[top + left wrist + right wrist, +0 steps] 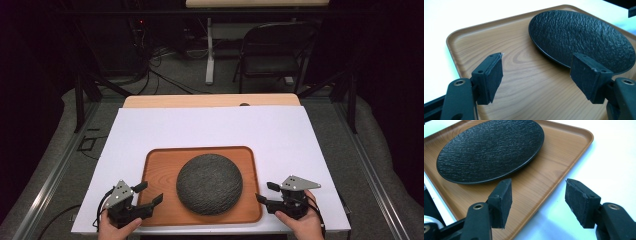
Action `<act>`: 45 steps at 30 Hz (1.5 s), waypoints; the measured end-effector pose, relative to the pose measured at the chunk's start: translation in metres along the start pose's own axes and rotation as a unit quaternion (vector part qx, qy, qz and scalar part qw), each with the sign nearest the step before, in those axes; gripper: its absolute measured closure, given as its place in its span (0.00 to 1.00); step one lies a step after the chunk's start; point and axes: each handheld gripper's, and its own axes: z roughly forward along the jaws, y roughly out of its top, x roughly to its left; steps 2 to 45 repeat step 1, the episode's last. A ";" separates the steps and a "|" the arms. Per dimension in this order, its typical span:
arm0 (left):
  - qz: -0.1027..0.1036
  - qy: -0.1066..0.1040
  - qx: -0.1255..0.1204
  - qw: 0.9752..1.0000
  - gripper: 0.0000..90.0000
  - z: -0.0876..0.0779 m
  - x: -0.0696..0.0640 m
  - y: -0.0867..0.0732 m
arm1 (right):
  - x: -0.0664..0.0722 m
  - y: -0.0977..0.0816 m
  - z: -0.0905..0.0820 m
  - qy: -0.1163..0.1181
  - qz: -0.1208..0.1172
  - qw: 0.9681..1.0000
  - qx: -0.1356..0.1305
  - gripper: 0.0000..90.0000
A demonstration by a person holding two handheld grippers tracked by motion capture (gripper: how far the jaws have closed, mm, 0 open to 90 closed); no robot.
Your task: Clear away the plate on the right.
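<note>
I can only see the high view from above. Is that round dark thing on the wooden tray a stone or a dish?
Observer: A dish. The left gripper view shows the round black rough-textured plate is shallow, with a thin raised rim.
Operator: Are the tools touching the tray?
Observer: The left gripper has its jaws apart above the rectangular brown wooden tray, holding nothing.
Operator: And the other one?
Observer: The right gripper is open too, one jaw over the tray's corner edge, the other over the white table cover.

No writing or labels seem legible on anything shown here.
</note>
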 end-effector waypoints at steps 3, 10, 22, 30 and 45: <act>-0.005 -0.001 0.002 1.000 0.29 0.001 0.000 0.000 | 0.000 0.000 0.000 0.000 0.003 1.000 -0.002 0.42; -0.005 -0.001 0.002 1.000 0.29 0.001 0.000 0.000 | 0.000 0.000 0.000 0.000 0.003 1.000 -0.002 0.42; -0.005 -0.001 0.002 1.000 0.29 0.001 0.000 0.000 | 0.000 0.000 0.000 0.000 0.003 1.000 -0.002 0.42; -0.005 -0.001 0.002 1.000 0.29 0.001 0.000 0.000 | 0.000 0.000 0.000 0.000 0.003 1.000 -0.002 0.42; -0.005 -0.001 0.002 1.000 0.29 0.001 0.000 0.000 | 0.000 0.000 0.000 0.000 0.003 1.000 -0.002 0.42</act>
